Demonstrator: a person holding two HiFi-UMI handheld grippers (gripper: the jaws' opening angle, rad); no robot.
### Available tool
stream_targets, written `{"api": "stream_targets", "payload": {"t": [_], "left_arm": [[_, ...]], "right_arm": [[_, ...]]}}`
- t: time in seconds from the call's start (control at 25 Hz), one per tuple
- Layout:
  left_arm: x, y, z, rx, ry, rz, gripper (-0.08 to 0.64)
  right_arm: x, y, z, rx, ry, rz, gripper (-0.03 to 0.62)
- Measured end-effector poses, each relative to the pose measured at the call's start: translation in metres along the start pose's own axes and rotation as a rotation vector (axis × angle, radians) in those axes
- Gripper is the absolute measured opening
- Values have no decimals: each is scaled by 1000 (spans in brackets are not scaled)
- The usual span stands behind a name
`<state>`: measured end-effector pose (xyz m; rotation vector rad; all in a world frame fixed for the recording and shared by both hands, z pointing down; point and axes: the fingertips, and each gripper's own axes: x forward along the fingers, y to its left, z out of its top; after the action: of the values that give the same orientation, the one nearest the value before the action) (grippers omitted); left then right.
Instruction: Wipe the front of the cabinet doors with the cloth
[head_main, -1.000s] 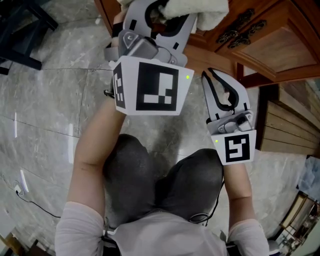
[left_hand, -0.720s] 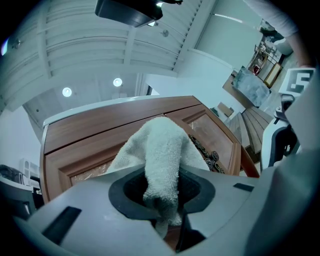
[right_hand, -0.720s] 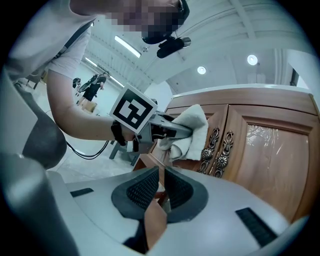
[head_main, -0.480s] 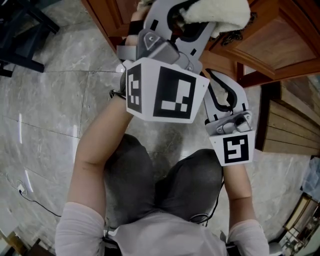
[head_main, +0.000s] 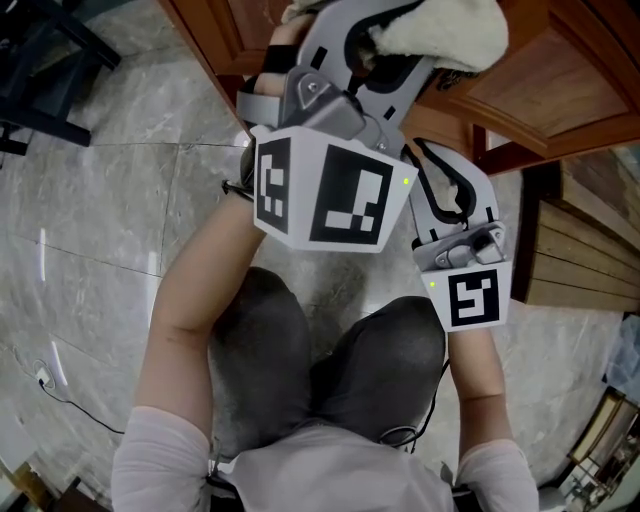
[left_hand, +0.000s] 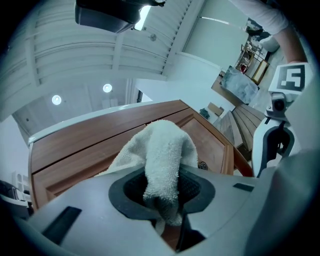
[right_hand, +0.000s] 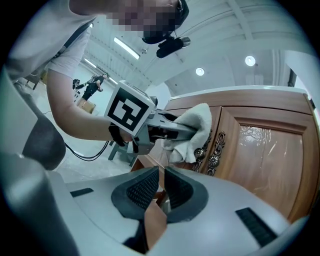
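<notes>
A white fluffy cloth (head_main: 440, 35) is pinched in my left gripper (head_main: 400, 40), which is shut on it and holds it against the brown wooden cabinet door (head_main: 540, 70). In the left gripper view the cloth (left_hand: 162, 150) bulges out between the pads, over the door (left_hand: 90, 145). From the right gripper view, the cloth (right_hand: 192, 130) lies next to the ornate metal handles (right_hand: 215, 147) where two doors meet. My right gripper (head_main: 425, 150) hangs lower, short of the cabinet, shut with nothing in it; its pads (right_hand: 145, 187) nearly touch.
I sit over a grey marble floor (head_main: 100, 200), knees (head_main: 330, 350) below both grippers. A dark furniture leg (head_main: 40, 60) stands at the far left, wooden slats (head_main: 575, 250) at the right. A thin cable (head_main: 45, 380) lies at the lower left.
My left gripper has carried the cloth to the right along the cabinet front, toward the handles. The right gripper has stayed where it was.
</notes>
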<state>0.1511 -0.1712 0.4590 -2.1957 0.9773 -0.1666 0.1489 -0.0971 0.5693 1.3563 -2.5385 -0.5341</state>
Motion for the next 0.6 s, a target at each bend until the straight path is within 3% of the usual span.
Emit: {"api": "stream_targets", "payload": {"t": [0.16,0.32,0.6], "left_arm": [[-25,18,-16,-39,34,15,114],[-62,43,-43,5,103,48,114],[-134,82,-110,-16,258,131,114]], "right_arm": [[7,6,1,-4,-9,16,57],[17,20,1,13,-10,33,57],[45,41,7,8,-21,64,57]]}}
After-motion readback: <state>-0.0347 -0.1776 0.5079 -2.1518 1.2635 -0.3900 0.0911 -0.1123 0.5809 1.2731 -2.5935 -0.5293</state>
